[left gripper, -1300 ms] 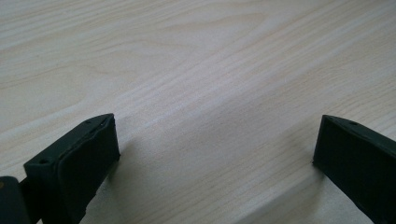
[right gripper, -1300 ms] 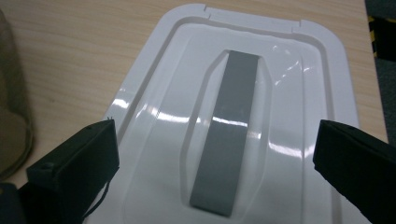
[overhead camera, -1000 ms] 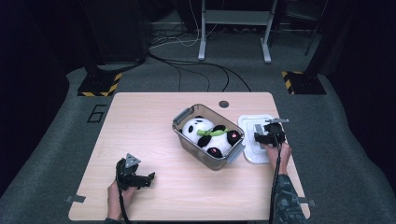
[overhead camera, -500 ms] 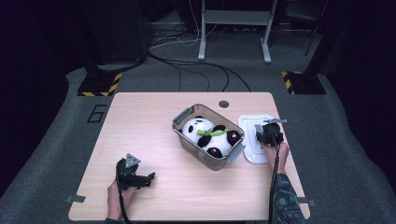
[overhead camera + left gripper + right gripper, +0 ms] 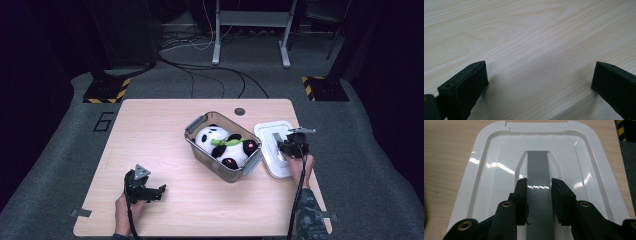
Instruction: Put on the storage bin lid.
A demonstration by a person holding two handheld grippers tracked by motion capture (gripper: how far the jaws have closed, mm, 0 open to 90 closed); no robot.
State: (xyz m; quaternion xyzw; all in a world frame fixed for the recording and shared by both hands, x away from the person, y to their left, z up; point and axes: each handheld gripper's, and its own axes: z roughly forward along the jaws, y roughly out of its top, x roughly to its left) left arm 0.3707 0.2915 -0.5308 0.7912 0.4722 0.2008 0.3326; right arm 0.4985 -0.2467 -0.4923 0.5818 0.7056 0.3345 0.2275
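Left gripper (image 5: 159,191) released, jaws wide over bare pale wood-grain table (image 5: 150,130). Clear plastic bin (image 5: 200,150) mid-table holds panda plush (image 5: 225,145). Right gripper (image 5: 539,188) has just been closing, clenched on grey handle strip (image 5: 537,167) of glossy white plastic lid (image 5: 267,132) beside bin; narrow slick strip may slip, lid tilts. Dark room, grey carpet, cables (image 5: 210,70).

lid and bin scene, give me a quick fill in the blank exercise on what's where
1. The right gripper has its jaws closed on the grey ____ of the white lid.
2. The toy lying in the clear bin is a plush ____.
3. The lid lies flat on the table, on the side of the bin nearer the person's ____ hand.
4. The left gripper has its jaws ____, with bare wood between them.

Missing words: handle; panda; right; open
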